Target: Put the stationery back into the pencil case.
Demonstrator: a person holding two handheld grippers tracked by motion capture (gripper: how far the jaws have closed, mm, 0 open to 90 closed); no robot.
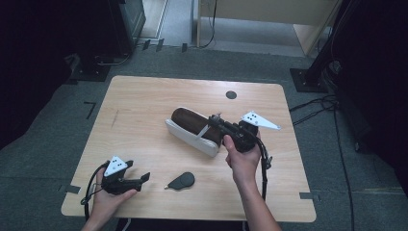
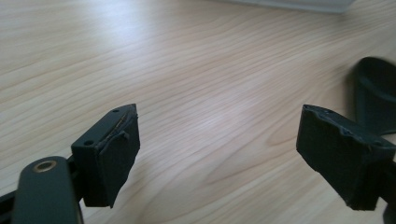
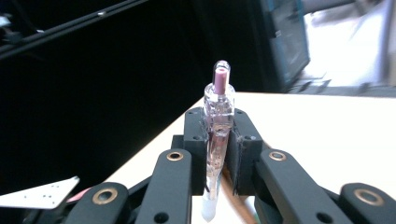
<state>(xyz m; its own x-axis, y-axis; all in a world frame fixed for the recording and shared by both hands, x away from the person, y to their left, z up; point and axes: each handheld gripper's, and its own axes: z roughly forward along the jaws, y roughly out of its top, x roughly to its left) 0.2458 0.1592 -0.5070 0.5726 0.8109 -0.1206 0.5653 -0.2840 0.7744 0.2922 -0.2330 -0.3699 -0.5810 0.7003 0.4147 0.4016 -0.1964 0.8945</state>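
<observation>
- Clear plastic pen with a pink push-button [image 3: 218,140] stood upright between the pads of the right gripper [image 3: 218,154], at the centre of the right gripper view, button end uppermost and white tip at the lower edge of the frame.
- Right gripper [image 1: 226,129] was clenched on the pen; in the high view it sat right of centre, over the near end of the pencil case.
- Brown pencil case with a white zip-open edge [image 1: 192,127] lay at the centre of the light wooden table [image 1: 144,96], slanted from upper left to lower right.
- Left gripper [image 1: 144,178] was released, jaws spread wide with nothing between them; it rested at the lower left of the high view, near the front edge of the table.
- In the left gripper view, bare wood grain showed between the two black pads [image 2: 112,154].
- Small dark teardrop-shaped object [image 1: 182,181] lay on the table just to the right of the left gripper, apart from it; its dark edge [image 2: 376,93] appeared at the right side of the left gripper view.
</observation>
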